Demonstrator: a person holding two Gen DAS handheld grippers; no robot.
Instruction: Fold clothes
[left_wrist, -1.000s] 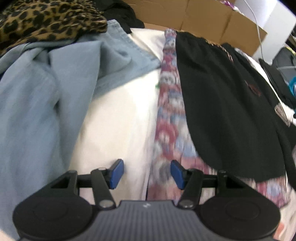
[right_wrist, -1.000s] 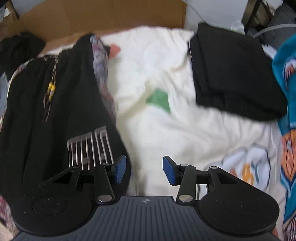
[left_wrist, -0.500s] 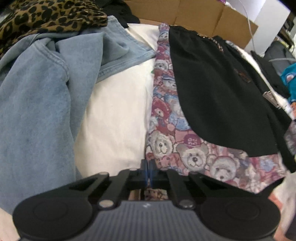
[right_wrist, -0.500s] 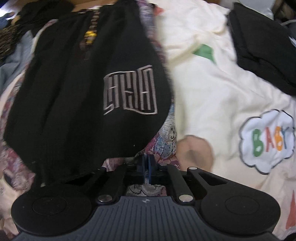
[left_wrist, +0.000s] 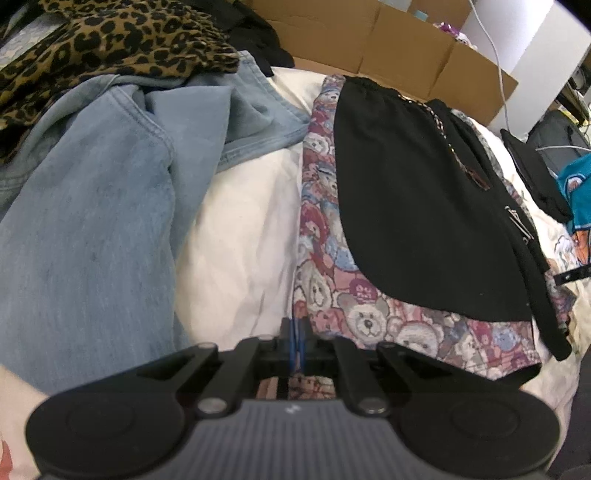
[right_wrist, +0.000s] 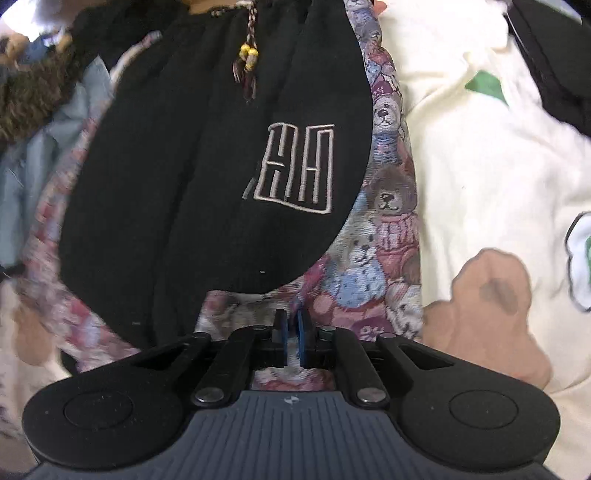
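So a second before this both grippers were hanging open over the bed, nothing between the pads. By this moment both had clamped down on the near hem of the teddy-bear print garment (left_wrist: 388, 325). The left gripper (left_wrist: 294, 334) was fully pinched on the left corner of that hem, pads pressed tight with the bear fabric running under them. The right gripper (right_wrist: 291, 338) had shut on the right end of the same hem, then its jaws eased open a hair in the last half second, though you could see a bit of fabric sitting between the blue pads, so I'd call it holding.

The bear garment was lying flat on the cream bedspread (left_wrist: 243, 236), with the black shorts (right_wrist: 207, 155) (little embroidered logo, beaded drawstring) spread on top of it. Pile of denim (left_wrist: 85, 206) and a leopard-print piece (left_wrist: 110, 40) off to the left, touching nothing that mattered. A folded black item (left_wrist: 532, 173) sat further off to the right.

My read: grab phase done, both corners in hand, so the next thing would be lifting the hem and carrying it away toward the far edge. Only worry is the shorts riding along on top, and that right grip looking a touch loose.
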